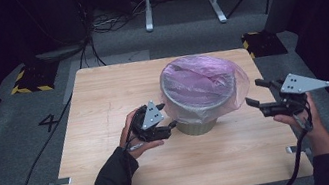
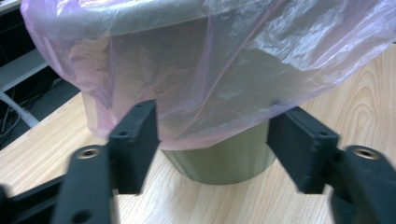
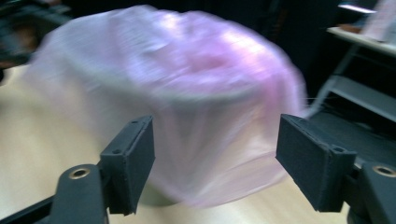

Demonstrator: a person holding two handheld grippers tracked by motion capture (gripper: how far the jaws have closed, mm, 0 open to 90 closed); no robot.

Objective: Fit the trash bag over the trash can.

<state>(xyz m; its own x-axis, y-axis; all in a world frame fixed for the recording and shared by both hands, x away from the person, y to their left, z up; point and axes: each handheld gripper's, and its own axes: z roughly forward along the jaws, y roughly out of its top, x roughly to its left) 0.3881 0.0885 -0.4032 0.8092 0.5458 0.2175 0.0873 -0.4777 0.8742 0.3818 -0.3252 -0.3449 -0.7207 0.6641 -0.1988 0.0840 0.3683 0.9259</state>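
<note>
High view: pink bag (image 1: 204, 83) draped over the rim of the grey bin (image 1: 198, 125), mid-counter (image 1: 103, 102); lining looks done, perhaps only tidying left. Left gripper (image 1: 169, 116) near the bin's left side, right gripper (image 1: 256, 93) apart on the right, both released.

Left gripper view: bag (image 2: 210, 70) hem between spread jaws, ungripped.

Right gripper view: blurred; bag (image 3: 187, 93) beyond empty jaws.

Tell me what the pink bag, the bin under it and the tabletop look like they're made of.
The pink bag: thin plastic film, translucent and glossy, judging by its crinkles and shine. The bin: probably moulded plastic, matte grey-green with a smooth wall, though the look leaves that open. The tabletop: light wood or a wood-look laminate, with visible grain and a satin surface.
</note>
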